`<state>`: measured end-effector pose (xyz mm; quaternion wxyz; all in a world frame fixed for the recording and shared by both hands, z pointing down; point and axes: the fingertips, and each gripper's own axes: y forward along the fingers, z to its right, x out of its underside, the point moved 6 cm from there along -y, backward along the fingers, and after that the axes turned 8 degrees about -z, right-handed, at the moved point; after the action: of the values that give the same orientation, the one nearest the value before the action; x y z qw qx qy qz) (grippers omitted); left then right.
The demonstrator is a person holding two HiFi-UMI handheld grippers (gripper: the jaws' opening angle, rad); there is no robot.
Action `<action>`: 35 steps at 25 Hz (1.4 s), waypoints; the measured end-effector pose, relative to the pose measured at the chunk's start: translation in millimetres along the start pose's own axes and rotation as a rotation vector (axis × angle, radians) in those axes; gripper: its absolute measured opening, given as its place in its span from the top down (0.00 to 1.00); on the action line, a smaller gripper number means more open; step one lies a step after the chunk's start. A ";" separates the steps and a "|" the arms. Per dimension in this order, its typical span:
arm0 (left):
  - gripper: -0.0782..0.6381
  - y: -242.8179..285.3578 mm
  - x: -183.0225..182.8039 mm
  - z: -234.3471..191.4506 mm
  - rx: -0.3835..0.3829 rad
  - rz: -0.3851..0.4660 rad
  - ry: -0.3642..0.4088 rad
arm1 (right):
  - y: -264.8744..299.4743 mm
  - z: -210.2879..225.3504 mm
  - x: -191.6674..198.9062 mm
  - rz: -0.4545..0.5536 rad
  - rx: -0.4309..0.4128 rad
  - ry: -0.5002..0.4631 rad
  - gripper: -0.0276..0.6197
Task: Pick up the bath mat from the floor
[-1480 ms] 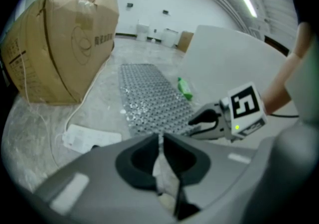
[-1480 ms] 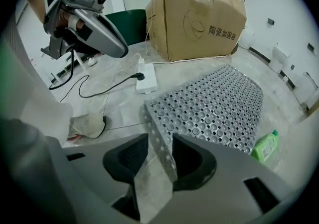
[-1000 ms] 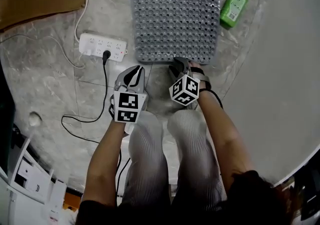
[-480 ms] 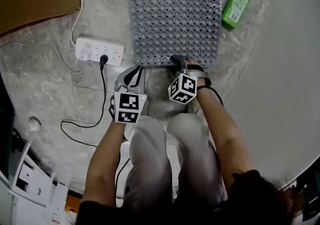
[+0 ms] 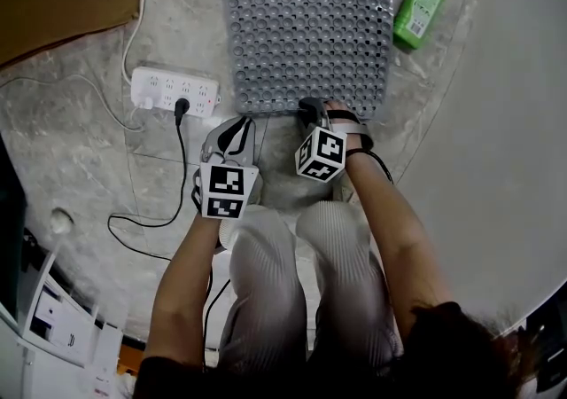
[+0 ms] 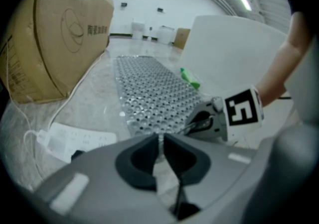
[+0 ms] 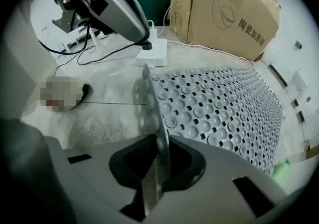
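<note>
While the left gripper [image 5: 236, 129] hung over the veined marble floor [image 5: 80, 149] with its jaws pressed together on nothing, the right gripper [image 5: 312, 108], just beyond it, had just been closing its jaws and pinched the near short edge of the bath mat [image 5: 310, 25], which curled up between them. Grey, rubbery, studded with holes and suction cups, the rectangular mat lay otherwise flat, its long axis running straight away from the person.

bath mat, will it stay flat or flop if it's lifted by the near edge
Likely floppy: the bath mat curls upright at its edge between the jaws of the right hand-held gripper, which have just been closing on it. Probably light: thin and perforated throughout. Its far length would likely sag and drag.
</note>
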<state>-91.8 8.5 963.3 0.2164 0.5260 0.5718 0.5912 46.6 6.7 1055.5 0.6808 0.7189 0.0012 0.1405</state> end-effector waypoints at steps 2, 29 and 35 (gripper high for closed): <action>0.84 -1.9 -1.1 -0.2 -0.003 -0.001 -0.003 | -3.4 -1.4 -0.4 0.008 0.000 -0.012 0.93; 0.84 -151.5 -95.9 17.1 -0.043 0.038 -0.036 | -195.9 64.7 -37.0 0.078 0.070 0.106 0.94; 0.84 -198.4 -125.0 20.3 -0.065 0.065 -0.047 | -250.8 73.4 -40.2 0.072 0.073 0.096 0.94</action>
<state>-98.6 -39.5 732.9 0.2272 0.5508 0.5297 0.6037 70.5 -54.6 799.4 0.6476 0.7353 0.0131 0.1992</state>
